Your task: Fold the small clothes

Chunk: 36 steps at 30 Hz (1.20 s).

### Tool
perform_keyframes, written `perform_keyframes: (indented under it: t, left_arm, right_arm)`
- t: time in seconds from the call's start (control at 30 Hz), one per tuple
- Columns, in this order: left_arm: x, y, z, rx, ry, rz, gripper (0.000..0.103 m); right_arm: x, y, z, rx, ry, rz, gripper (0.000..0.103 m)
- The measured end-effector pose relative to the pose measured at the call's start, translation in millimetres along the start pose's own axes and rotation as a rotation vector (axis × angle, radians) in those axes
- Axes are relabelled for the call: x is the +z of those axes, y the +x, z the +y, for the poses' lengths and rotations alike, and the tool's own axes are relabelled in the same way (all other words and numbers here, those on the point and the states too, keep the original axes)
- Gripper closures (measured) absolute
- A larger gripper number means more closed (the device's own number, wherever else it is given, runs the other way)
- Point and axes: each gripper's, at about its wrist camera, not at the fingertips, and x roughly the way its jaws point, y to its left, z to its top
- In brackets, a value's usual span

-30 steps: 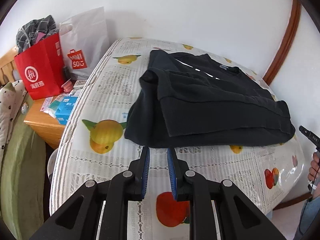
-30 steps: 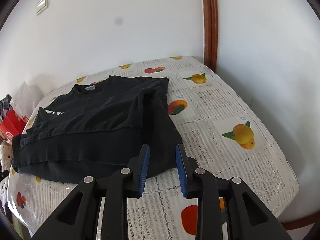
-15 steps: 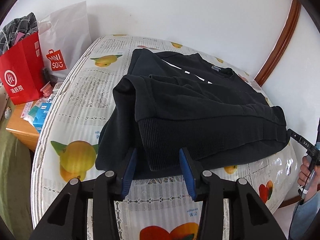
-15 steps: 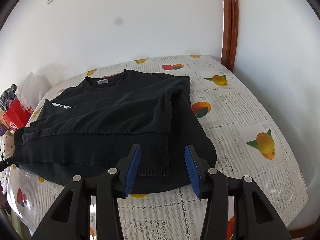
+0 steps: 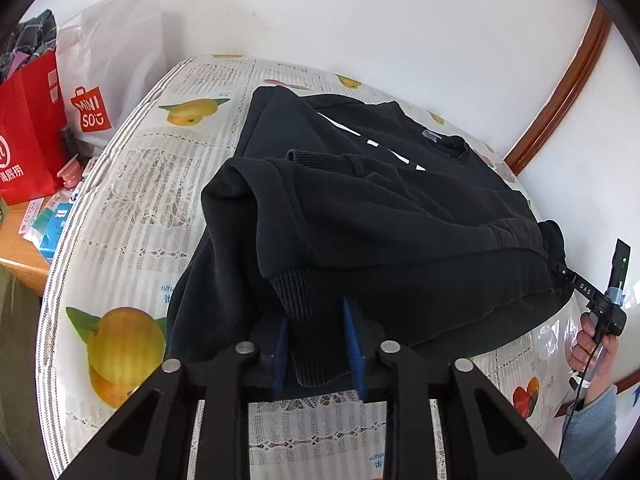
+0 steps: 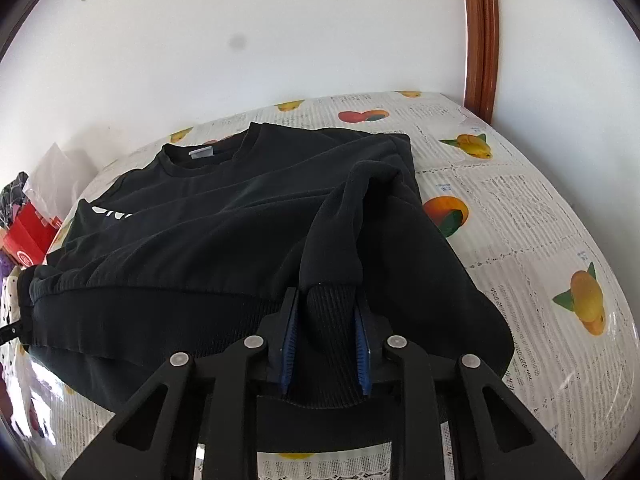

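A black sweatshirt [image 5: 400, 216] lies on the fruit-print tablecloth [image 5: 132, 216], sleeves folded in, white print and collar at the far side. It also fills the right wrist view [image 6: 192, 248]. My left gripper [image 5: 316, 320] has its blue pads on either side of the ribbed hem at the garment's near left corner. My right gripper [image 6: 326, 308] straddles the ribbed hem at the near right corner. Both sets of jaws stand a hem's width apart, with fabric between them and lifted slightly off the table.
A red shopping bag [image 5: 24, 140] and a white Miniso bag [image 5: 108, 68] stand left of the table on a wooden stand [image 5: 20, 248]. White walls close behind; a brown wooden frame [image 6: 480, 40] is at the right. The right hand [image 5: 592, 344] shows at the table's edge.
Both grippers opened wider, moved forward over the sweatshirt's near hem, and now have the ribbed hem corners between their pads, raising the fabric a little.
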Motion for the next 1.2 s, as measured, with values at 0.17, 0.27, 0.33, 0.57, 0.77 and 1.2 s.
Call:
perform_keyframes:
  t: [0.17, 0.27, 0.33, 0.57, 0.77, 1.2]
  left_arm:
    - [10.0, -22.5, -21.0, -0.007, 0.054, -0.069, 0.092]
    - [17.6, -34.7, -31.3, -0.02, 0.069, -0.109, 0.092]
    - [23.9, -40.8, -36.1, -0.025, 0.07, -0.132, 0.092]
    - [50.8, -42.7, -34.2, -0.018, 0.024, -0.161, 0.092]
    - [72.9, -30.9, -27.5, -0.016, -0.007, -0.143, 0.092]
    - [107.6, 34.1, -10.4, 0.032, -0.023, -0.059, 0.092]
  right_arm:
    - [6.4, -37.5, -20.2, 0.075, 0.078, -0.099, 0.086]
    - [10.1, -55.7, -22.8, 0.065, 0.072, -0.142, 0.086]
    - [11.8, -64.0, -20.5, 0.042, 0.045, -0.16, 0.086]
    - [37.8, -71.9, -13.2, 0.08, 0.043, -0.187, 0.086]
    - [65.9, -55.0, -5.9, 0.105, 0.069, -0.189, 0.086]
    - [102.2, 33.4, -11.0, 0.104, 0.122, -0.095, 0.085]
